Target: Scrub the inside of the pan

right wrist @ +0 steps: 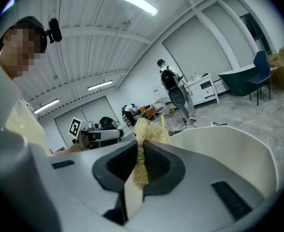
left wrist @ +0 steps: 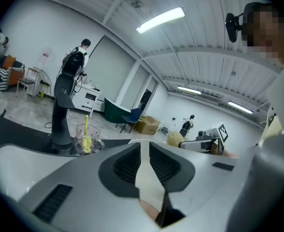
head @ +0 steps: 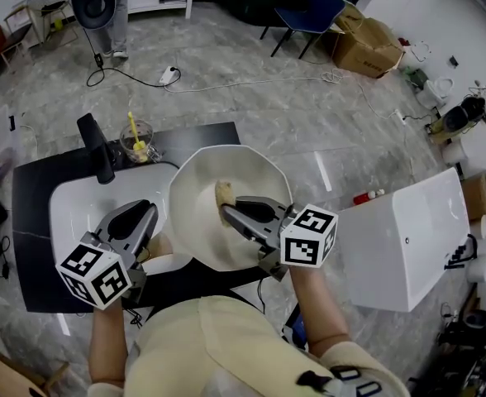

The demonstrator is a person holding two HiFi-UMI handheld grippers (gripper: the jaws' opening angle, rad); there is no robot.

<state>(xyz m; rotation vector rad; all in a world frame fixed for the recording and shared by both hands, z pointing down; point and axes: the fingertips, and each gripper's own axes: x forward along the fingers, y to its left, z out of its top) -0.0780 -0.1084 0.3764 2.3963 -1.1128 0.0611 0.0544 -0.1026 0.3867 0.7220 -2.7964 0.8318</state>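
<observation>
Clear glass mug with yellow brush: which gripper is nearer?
Left. The left gripper, gripping the white pan, sits just in front of the clear glass mug; the right gripper, holding a tan scrubbing pad inside the pan, is farther right.

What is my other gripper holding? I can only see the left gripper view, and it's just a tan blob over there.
Observer: In its own view, the right gripper is shut on a tan, fibrous scrubber.
Operator: Where is the scrubber?
Observer: The head view shows it inside the bowl of the pan. I can't tell if it touches.
Operator: What's under the pan?
Observer: It hangs partly over a white sink.
</observation>
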